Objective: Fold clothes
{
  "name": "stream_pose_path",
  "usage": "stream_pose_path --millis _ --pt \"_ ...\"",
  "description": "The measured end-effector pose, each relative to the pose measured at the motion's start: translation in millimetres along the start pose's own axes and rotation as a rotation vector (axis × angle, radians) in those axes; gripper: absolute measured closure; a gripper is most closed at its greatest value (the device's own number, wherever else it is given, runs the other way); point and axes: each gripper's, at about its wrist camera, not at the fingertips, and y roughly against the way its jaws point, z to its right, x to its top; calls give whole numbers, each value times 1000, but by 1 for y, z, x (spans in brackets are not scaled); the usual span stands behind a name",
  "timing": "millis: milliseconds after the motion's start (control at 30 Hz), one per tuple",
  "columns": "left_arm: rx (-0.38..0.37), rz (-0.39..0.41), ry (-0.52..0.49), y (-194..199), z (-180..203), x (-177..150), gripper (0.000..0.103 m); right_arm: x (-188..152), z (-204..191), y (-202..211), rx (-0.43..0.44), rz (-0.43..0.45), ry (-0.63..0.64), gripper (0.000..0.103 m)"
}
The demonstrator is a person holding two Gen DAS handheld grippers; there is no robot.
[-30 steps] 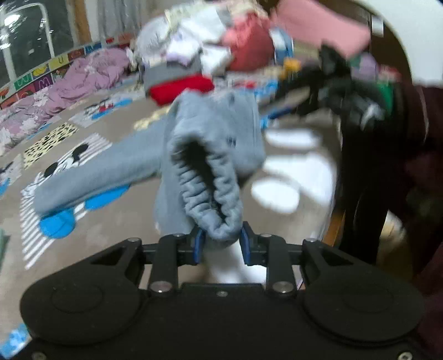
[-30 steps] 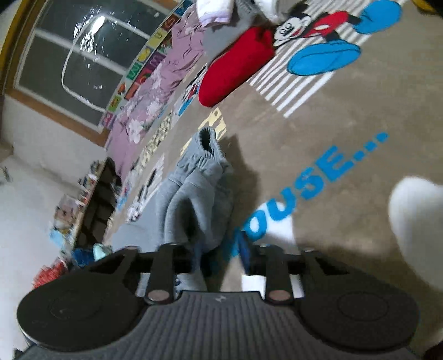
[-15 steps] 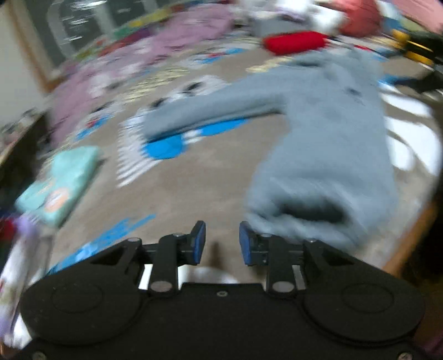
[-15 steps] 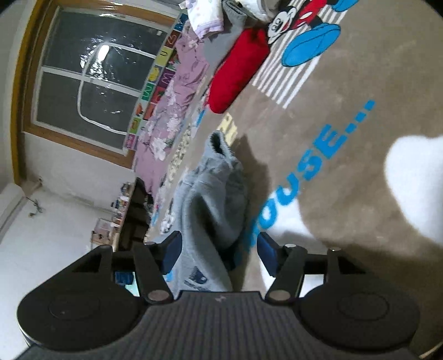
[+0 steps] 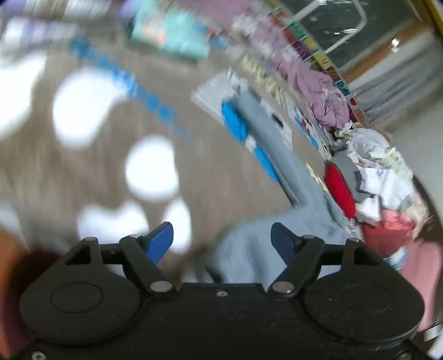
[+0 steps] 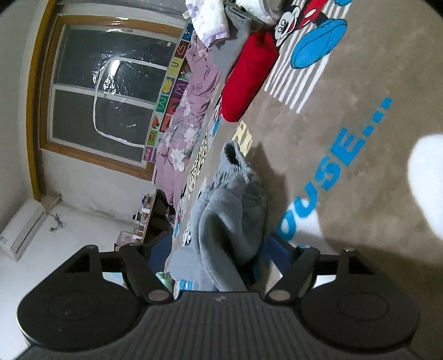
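Left tongs (image 5: 221, 239) spread wide, nothing between the blue pads (image 5: 160, 241); view heavily motion-blurred. Grey sweatpants (image 5: 277, 177) lie on the brown Mickey Mouse rug (image 5: 83, 171), one leg running away from the camera over the blue printed shoes, the bulkier part bunched just in front of the right-hand pad, apart from it as far as the blur allows.

Right tongs (image 6: 213, 257) also spread. The sweatpants (image 6: 229, 213) sit bunched between the fingers, elastic cuff (image 6: 232, 155) at the far end pointing away; cannot tell whether the cloth touches either pad, fabric hides the inner faces. Pants lie next to the blue "OUSE..." lettering (image 6: 340, 160) on the rug (image 6: 360, 69).

Red folded garment (image 6: 246, 80) lies further off on the rug near the Mickey print (image 6: 296, 19), well apart from the sweatpants. Pink floral bedding (image 6: 185, 110) along the rug edge under the window (image 6: 102, 91). In the left view a mixed pile of clothes (image 5: 382, 177) sits beside the red garment (image 5: 339, 188); a teal packet (image 5: 171, 36) lies at the far side of the rug, blurred.
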Motion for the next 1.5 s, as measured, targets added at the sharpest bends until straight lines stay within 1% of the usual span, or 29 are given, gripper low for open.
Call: stream_pose_path --millis 167,300,367,400,433,467,500,533,567,600,700,767,900,1000,1067,1100,1167,1200,1233,1267,1300,1333,1400,1433,1467,1500 --pt "9 -111 24 -22 8 -30 25 6 1 -11 15 6 -20 22" --pt "40 -143 12 -37 19 -49 26 9 1 -20 21 -2 -30 21" --pt "61 -136 -11 -43 26 -55 29 10 3 -27 26 -10 -37 21" --pt "72 -125 -29 -44 29 -57 33 11 4 -30 30 -12 -39 21" --pt "84 -114 -47 -45 33 -60 41 12 4 -33 33 -14 -40 24" --pt "92 -97 -71 -44 36 -61 55 13 4 -36 36 -12 -39 27" --pt "98 -72 -105 -42 40 -60 63 14 4 -39 37 -10 -31 39" --pt "99 -56 -116 -39 40 -58 81 15 2 -41 32 -4 -5 51" --pt "100 -40 -125 -37 41 -56 84 15 0 -42 30 1 25 58" --pt "75 -28 -118 -34 40 -50 84 15 0 -42 39 -1 35 70" --pt "-6 1 -83 -26 42 -29 85 13 -1 -43 62 -4 62 76" --pt "-49 35 -71 -21 49 -11 86 11 -3 -37 68 8 74 77" --pt "-125 122 -83 -7 69 32 88 11 -7 -21 116 23 77 79" --pt "-155 169 -65 -2 67 55 89 8 -12 -6 134 26 102 79" --pt "-175 201 -52 2 65 70 89 2 -9 3 74 4 117 79" --pt "-185 217 -45 4 64 77 89 -2 -3 4 20 -26 107 79" --pt "-157 210 -24 -4 47 76 90 -10 12 0 -106 -99 75 79" --pt "-127 199 -11 -10 37 72 90 -14 18 -1 -151 -127 60 79" --pt "-97 187 3 -16 27 68 97 -17 20 1 -160 -134 60 79" --pt "-58 170 16 -24 15 63 97 -18 16 4 -162 -133 84 76" --pt "-18 153 28 -31 4 58 97 -19 13 6 -163 -130 105 68" --pt "-1 141 49 -35 -5 54 97 -20 10 8 -162 -123 122 59" --pt "32 118 90 -43 -23 47 95 -21 6 13 -157 -106 150 52" --pt "38 125 103 -41 -26 45 82 -21 5 15 -153 -93 151 50" --pt "42 132 115 -39 -30 43 56 -20 4 17 -150 -77 153 48" --pt "47 140 127 -37 -33 41 45 -19 3 19 -151 -56 156 44"
